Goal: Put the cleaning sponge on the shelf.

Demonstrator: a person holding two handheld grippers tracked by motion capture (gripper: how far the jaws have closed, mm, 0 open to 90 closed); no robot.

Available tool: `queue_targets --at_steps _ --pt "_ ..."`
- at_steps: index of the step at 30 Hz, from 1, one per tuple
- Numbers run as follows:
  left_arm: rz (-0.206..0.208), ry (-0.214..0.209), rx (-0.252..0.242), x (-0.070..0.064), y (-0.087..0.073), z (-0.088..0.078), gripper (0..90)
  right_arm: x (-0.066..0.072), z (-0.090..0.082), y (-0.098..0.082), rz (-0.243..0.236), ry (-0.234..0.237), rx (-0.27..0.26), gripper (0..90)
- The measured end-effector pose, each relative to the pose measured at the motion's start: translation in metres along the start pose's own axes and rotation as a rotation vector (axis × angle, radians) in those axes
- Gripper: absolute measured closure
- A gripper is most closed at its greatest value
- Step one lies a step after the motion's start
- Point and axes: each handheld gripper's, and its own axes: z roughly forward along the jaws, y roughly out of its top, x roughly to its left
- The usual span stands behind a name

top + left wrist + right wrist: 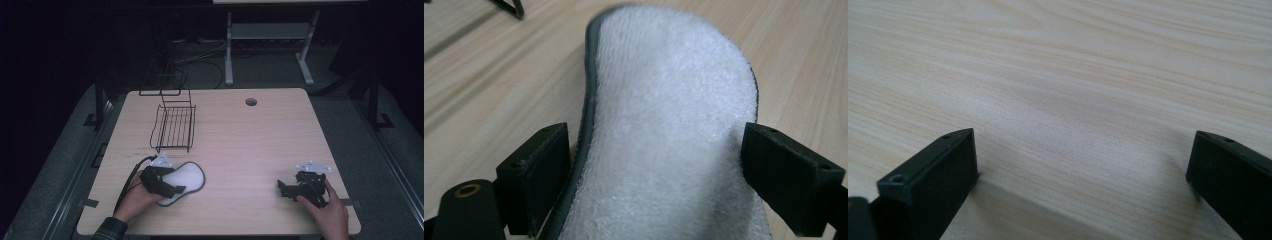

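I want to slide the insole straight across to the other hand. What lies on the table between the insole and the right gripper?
Nothing: in the high view, bare wood lies between the white insole and the right gripper.

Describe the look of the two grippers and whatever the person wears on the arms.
Both the left gripper and the right gripper are black, each topped by a grey three-cornered plate. A black cable trails from the left one. Up close, the jaws are flat black blocks with small screw holes; a brass-coloured ring sits near the left gripper's base. The left forearm has a plaid sleeve.
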Motion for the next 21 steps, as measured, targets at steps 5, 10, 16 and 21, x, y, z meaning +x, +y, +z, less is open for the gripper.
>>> queue_targets --at_steps 5,10,16,21 --pt "0.012 0.002 -0.001 -0.0005 0.0005 0.0011 12.6 0.0 0.0 0.0 0.0 0.0 0.0 0.0" --pt "0.018 0.007 0.018 -0.0011 0.002 0.0011 13.1 0.0 0.0 0.0 -0.001 0.0 0.0 0.0" --pt "0.035 -0.006 0.03 -0.0006 0.0037 0.0 16.7 0.0 0.0 0.0 0.0 0.0 0.0 0.0" --pt "0.045 -0.019 0.026 -0.0012 0.0045 -0.0015 20.9 0.0 0.0 0.0 -0.001 0.0 0.0 0.0"
